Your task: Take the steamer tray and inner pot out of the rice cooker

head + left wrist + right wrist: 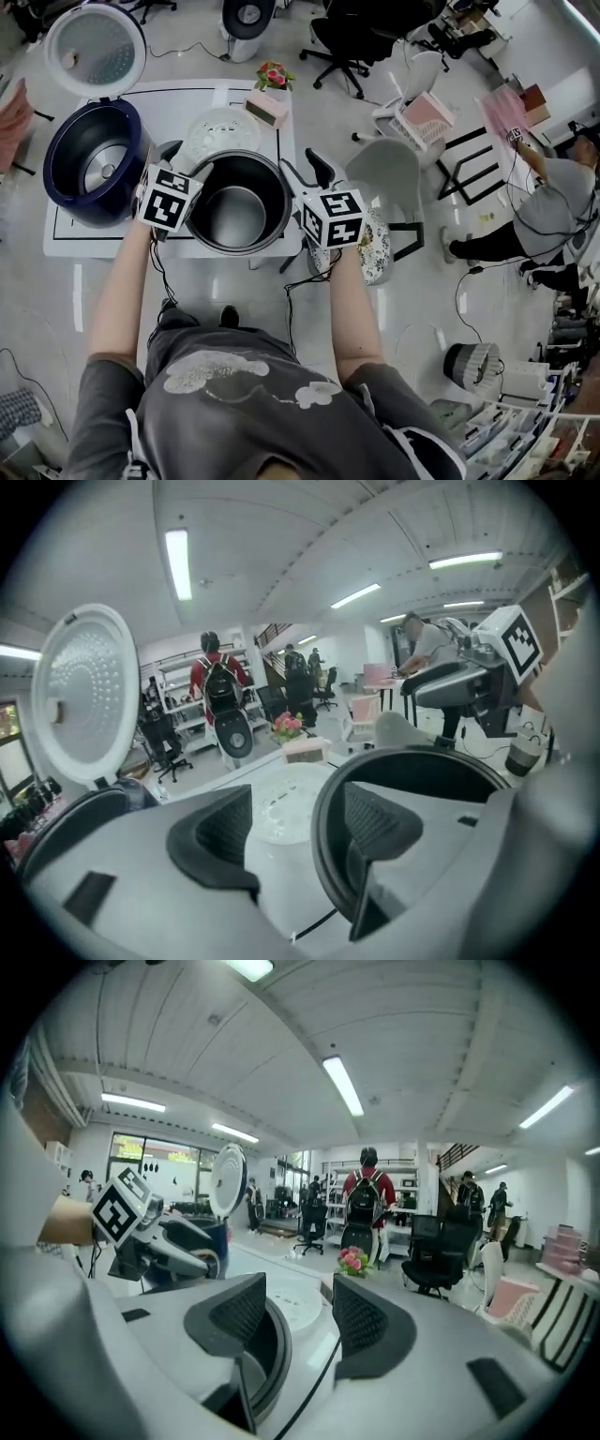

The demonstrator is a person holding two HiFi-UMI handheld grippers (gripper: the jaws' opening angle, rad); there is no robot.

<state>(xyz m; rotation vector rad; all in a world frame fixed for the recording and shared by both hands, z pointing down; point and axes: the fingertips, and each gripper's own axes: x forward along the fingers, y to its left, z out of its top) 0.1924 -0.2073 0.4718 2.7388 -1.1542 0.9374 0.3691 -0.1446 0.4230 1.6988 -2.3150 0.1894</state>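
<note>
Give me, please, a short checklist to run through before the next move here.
1. Black round inner pot out of the dark blue rice cooker, standing on the white table: ok.
2. White perforated steamer tray out, lying behind the pot: ok.
3. Left gripper jaws apart, nothing gripped: ok.
4. Right gripper jaws apart, nothing gripped: ok.
5. Both grippers clear of the pot rim: cannot tell.
</note>
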